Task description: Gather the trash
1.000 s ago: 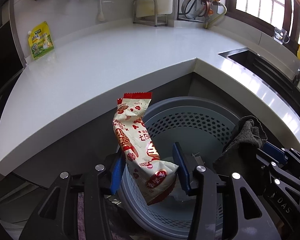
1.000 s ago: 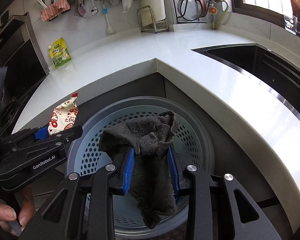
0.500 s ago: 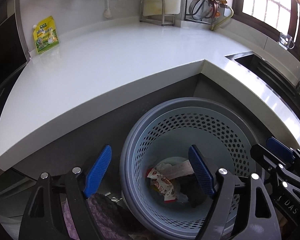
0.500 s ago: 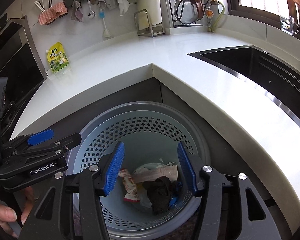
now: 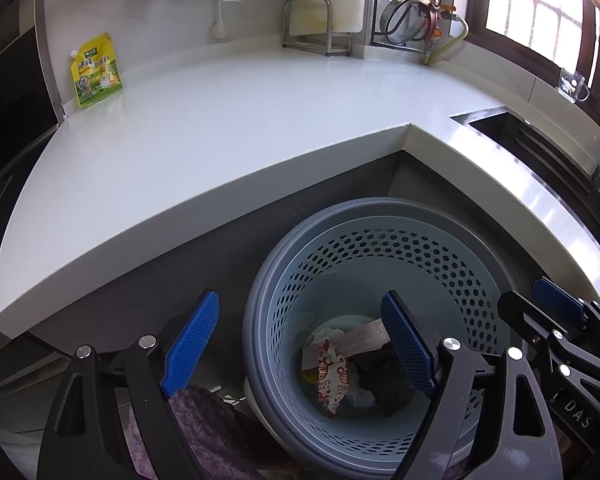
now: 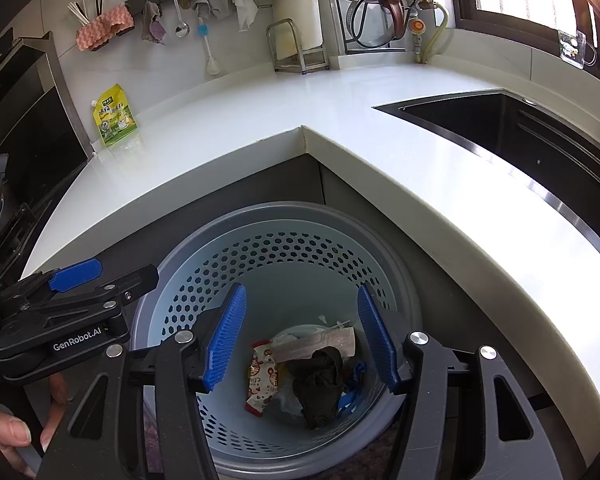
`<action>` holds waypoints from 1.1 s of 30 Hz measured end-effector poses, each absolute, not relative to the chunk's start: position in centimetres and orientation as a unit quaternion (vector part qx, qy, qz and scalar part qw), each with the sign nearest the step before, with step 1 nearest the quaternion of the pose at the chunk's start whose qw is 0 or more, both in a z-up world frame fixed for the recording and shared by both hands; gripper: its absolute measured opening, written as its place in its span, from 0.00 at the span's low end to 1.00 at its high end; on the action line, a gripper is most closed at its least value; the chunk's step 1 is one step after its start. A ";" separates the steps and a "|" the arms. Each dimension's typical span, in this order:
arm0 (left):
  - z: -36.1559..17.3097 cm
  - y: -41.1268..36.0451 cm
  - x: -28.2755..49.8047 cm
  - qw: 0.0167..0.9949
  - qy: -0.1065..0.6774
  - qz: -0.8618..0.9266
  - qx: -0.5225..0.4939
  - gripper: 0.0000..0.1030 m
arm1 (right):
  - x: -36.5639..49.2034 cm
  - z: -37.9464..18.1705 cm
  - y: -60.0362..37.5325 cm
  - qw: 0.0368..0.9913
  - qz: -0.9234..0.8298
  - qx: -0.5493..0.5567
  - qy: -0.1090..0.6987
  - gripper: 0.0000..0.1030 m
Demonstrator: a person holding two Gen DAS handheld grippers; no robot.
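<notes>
A grey perforated bin (image 5: 472, 264) (image 6: 204, 280) stands on the floor in the corner under the white counter. At its bottom lie a red-and-white snack wrapper (image 5: 332, 376) (image 6: 262, 380), a dark cloth (image 5: 380, 376) (image 6: 320, 380) and pieces of paper. My left gripper (image 5: 300, 340) is open and empty above the bin's left rim. My right gripper (image 6: 300, 332) is open and empty above the bin's mouth. Each gripper shows at the edge of the other's view.
The white L-shaped counter (image 5: 220, 120) (image 6: 380, 136) wraps around the bin. A yellow-green pouch (image 5: 96, 72) (image 6: 114, 116) leans on the back wall. A dark sink (image 6: 500, 128) is set in the right side. Utensils and racks hang behind. A purple cloth (image 5: 204, 432) lies below the left gripper.
Both grippers opened. The snack wrapper left the left gripper and the dark cloth left the right one; both now lie at the bin's bottom. Both grippers rose slightly.
</notes>
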State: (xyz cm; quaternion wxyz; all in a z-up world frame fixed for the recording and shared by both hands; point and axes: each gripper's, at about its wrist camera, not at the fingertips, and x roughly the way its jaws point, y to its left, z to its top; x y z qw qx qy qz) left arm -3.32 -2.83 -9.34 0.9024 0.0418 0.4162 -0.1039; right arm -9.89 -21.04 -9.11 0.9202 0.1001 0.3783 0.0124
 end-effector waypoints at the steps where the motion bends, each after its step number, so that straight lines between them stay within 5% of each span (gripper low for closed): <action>1: -9.3 -2.8 -3.3 0.903 0.416 -0.104 0.042 0.80 | -9.9 -9.1 -21.0 0.920 0.013 0.100 0.379 0.55; 33: -8.6 -2.3 -3.8 0.909 0.404 -0.092 0.038 0.93 | -9.9 -9.3 -20.3 0.918 0.007 0.092 0.385 0.61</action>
